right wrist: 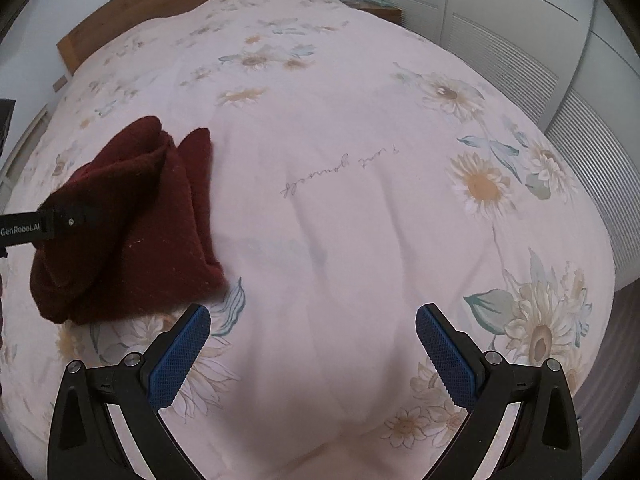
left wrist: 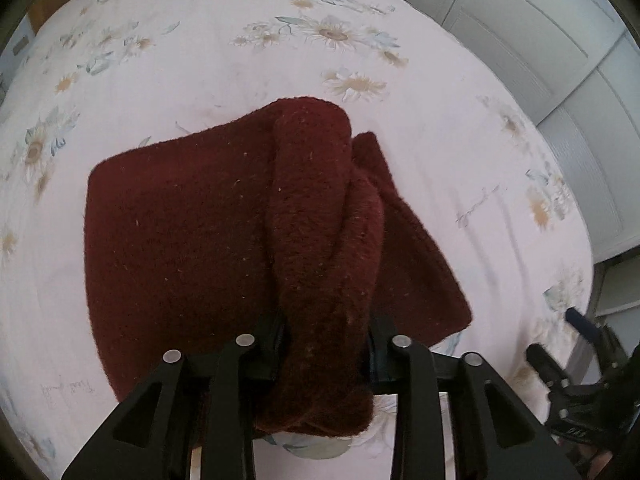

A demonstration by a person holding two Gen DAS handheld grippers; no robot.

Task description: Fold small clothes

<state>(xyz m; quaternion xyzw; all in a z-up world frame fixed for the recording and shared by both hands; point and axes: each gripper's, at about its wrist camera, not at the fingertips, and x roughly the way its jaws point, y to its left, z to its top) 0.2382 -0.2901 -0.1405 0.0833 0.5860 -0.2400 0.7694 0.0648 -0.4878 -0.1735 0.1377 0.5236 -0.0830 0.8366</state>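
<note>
A dark red knitted garment (left wrist: 224, 232) lies partly folded on the pink flowered bedspread (left wrist: 200, 60). My left gripper (left wrist: 326, 344) is shut on a bunched fold of it, with cloth hiding the pads. In the right wrist view the garment (right wrist: 132, 240) lies at the left, and the left gripper (right wrist: 68, 222) reaches into it from the left edge. My right gripper (right wrist: 310, 344) is open and empty above bare bedspread (right wrist: 340, 220), to the right of the garment. Its blue pads (right wrist: 180, 356) stand wide apart. It also shows at the lower right of the left wrist view (left wrist: 576, 372).
A wooden headboard (right wrist: 180, 4) stands at the far end of the bed. White slatted wardrobe doors (right wrist: 520, 40) run along the right side. The bed's right edge (right wrist: 616, 264) drops to a dark floor.
</note>
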